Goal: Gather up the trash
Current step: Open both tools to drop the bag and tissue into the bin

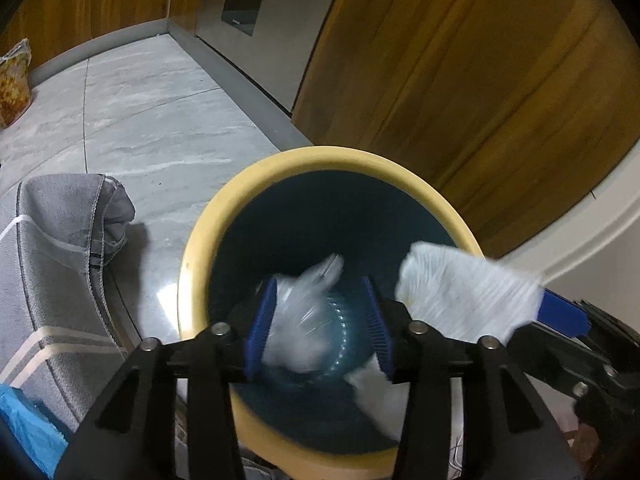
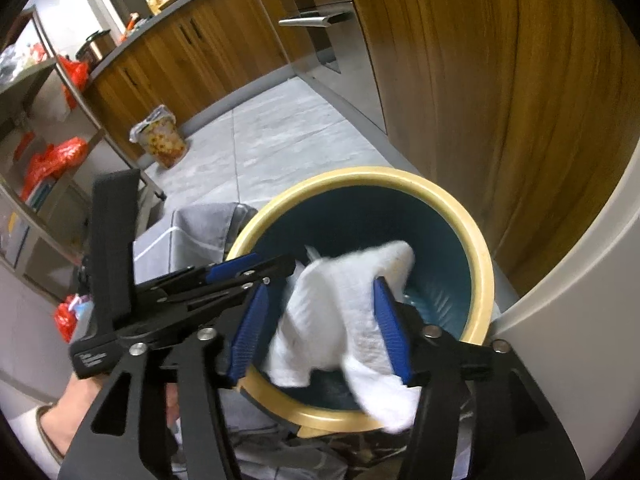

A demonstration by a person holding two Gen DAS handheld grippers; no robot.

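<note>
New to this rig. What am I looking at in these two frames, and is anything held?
No robot arm: a person carries one handheld two-finger gripper per hand, each with a fisheye camera looking along its fingers. Both hang over a yellow-rimmed bin on the kitchen floor.

Left-wrist view: the left gripper stands open, and a blurred clear plastic wrapper lies between its fingers, seemingly dropping.

Right-wrist view: the right gripper is open too, with a white paper towel draped between its fingers, apparently released.

A grey cloth lies beside the bin.

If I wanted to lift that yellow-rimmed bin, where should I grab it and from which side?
Probably the bin's thick yellow rim, from above on the side nearer the floor tiles: one finger inside, one outside. The lip is rounded and exposed there; the far side crowds the wooden cabinet.
</note>
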